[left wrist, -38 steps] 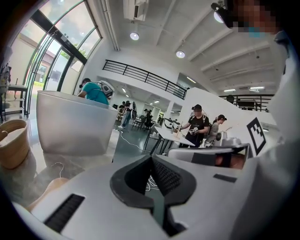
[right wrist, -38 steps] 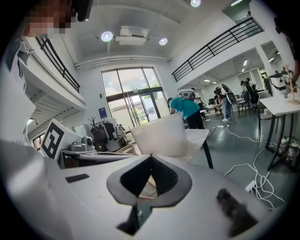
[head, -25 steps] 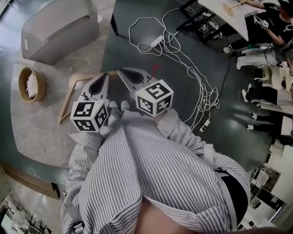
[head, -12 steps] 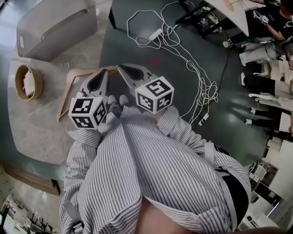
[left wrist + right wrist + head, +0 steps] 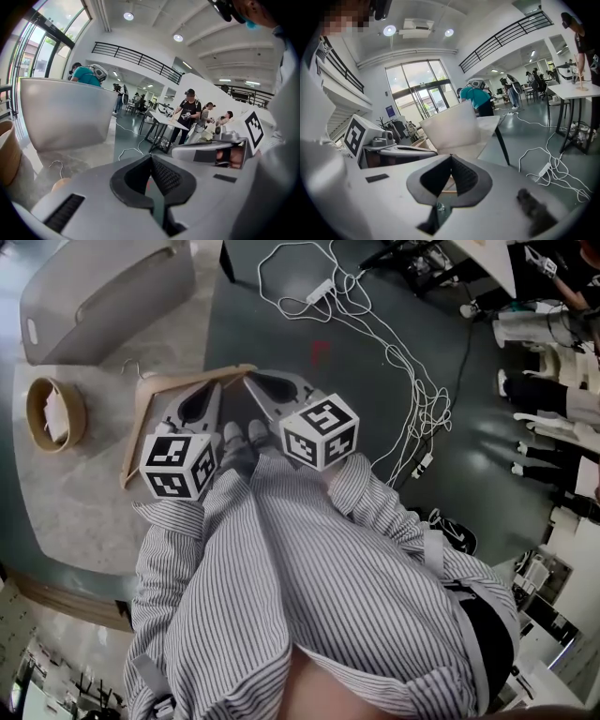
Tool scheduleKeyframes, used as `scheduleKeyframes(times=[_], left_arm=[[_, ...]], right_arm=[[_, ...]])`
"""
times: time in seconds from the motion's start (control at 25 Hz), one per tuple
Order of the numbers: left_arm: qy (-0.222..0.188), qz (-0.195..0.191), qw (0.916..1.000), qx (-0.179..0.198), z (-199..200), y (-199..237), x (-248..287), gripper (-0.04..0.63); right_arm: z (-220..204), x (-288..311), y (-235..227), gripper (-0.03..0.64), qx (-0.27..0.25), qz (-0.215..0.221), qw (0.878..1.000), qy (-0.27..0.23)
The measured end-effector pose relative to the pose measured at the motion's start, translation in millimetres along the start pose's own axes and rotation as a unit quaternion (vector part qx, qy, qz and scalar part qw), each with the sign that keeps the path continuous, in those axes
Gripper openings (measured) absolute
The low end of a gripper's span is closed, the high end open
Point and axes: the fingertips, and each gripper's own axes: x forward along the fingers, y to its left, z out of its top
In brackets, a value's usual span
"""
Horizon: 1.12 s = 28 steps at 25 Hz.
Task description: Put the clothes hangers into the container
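Observation:
A wooden clothes hanger (image 5: 141, 404) lies on the pale table (image 5: 75, 493), with its wire hook (image 5: 137, 372) pointing at the grey container (image 5: 103, 292) at the back left. My left gripper (image 5: 221, 385) hovers over the hanger's near arm, jaws shut and empty. My right gripper (image 5: 247, 379) sits at the hanger's right end, by the table edge, with its tips together. In the right gripper view a wooden bar (image 5: 449, 190) shows through the opening below the right gripper (image 5: 450, 157). The left gripper view has the left gripper (image 5: 151, 159), the hanger (image 5: 60, 183) and the container (image 5: 65, 112).
A round wooden bowl (image 5: 54, 413) stands at the table's left edge. White cables and a power strip (image 5: 375, 324) trail over the dark floor to the right of the table. People stand and sit at desks at the far right (image 5: 553, 334).
Both grippers have sunk toward the table and now sit closer over the hanger's upper arm. The jaws look the same as before.

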Motion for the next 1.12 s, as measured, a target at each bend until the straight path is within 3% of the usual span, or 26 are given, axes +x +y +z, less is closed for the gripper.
scheduleKeyframes(times=[0.56,0.84,1.12], left_arm=[[0.064,-0.028,0.9950,0.072,-17.4,13.0,34.2,0.011],[0.085,-0.024,0.9937,0.068,-28.7,18.1,52.2,0.011],[0.111,-0.034,0.9887,0.095,-41.7,21.1,68.3,0.012]], right_arm=[[-27.0,11.0,-27.9,0.014,0.040,-0.031,0.999,0.020],[-34.1,25.5,-40.3,0.014,0.069,-0.047,0.996,0.019],[-51.5,30.4,-50.3,0.015,0.096,-0.056,0.993,0.026]])
